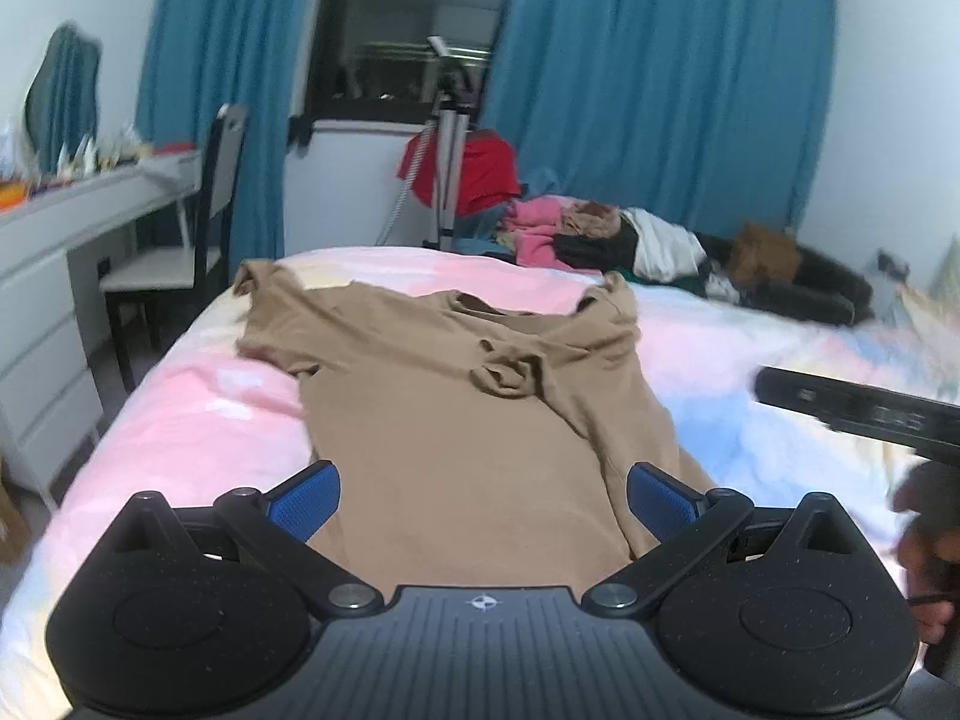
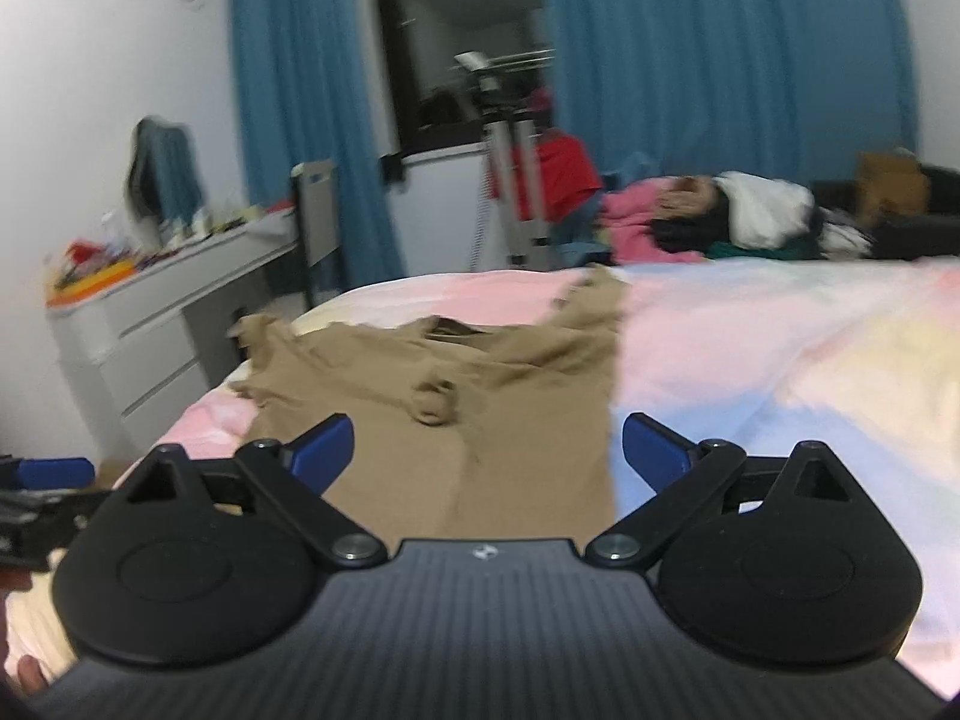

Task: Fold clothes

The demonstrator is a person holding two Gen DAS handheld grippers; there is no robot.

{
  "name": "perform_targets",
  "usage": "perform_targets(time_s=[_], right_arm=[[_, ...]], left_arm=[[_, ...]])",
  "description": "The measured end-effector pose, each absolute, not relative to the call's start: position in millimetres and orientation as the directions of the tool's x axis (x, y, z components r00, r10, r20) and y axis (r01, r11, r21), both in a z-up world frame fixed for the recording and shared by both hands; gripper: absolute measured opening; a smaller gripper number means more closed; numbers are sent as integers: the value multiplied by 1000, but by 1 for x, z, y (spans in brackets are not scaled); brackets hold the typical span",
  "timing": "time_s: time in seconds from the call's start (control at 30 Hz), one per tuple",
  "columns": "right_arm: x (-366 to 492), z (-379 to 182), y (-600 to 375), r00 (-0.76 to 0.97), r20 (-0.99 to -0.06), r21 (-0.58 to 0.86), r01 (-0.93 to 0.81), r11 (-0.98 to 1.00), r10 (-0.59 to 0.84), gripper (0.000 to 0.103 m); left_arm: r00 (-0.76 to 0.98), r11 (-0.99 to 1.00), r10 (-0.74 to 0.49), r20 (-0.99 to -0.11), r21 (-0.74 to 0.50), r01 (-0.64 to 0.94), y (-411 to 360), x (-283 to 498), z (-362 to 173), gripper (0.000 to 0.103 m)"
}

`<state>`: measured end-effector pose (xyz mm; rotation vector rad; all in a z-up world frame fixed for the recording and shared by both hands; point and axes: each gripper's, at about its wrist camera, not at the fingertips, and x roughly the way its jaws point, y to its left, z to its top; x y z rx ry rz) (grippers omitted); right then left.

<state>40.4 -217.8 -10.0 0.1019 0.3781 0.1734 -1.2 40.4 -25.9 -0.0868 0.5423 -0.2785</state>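
Fingers (image 1: 309, 501) of both grippers spread wide — tan shirt (image 1: 456, 414) lies beneath, ungripped.

Both wrist cameras look forward, low and close, along their own spread fingers, the left gripper (image 1: 483, 501) and right gripper (image 2: 487, 456), sharing 1 tan shirt (image 1: 468, 420) on the bed (image 1: 180, 420) ahead, curtains (image 1: 660, 90) beyond.

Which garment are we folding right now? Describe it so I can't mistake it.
Start at the bed with the pastel pink and blue cover. The tan shirt lies spread flat on its near half, one sleeve folded across its chest. The pile of clothes at the far end is heaped and multicoloured.
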Motion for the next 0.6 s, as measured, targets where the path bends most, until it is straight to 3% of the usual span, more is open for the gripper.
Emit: perform_targets(time_s=[0.2, 0.3, 0.6], right_arm=[[125, 1, -140, 861, -397, 108, -301, 947, 319, 92], [176, -15, -89, 818, -439, 131, -352, 927, 373, 81], [301, -71, 41, 688, -558, 196, -434, 879, 464, 73]], left_arm=[[826, 965, -254, -503, -187, 183, 86, 10, -28, 103], [828, 966, -216, -517, -234, 107, 110, 21, -36, 103], [790, 938, -166, -590, -341, -57, 153, 58, -71, 102]])
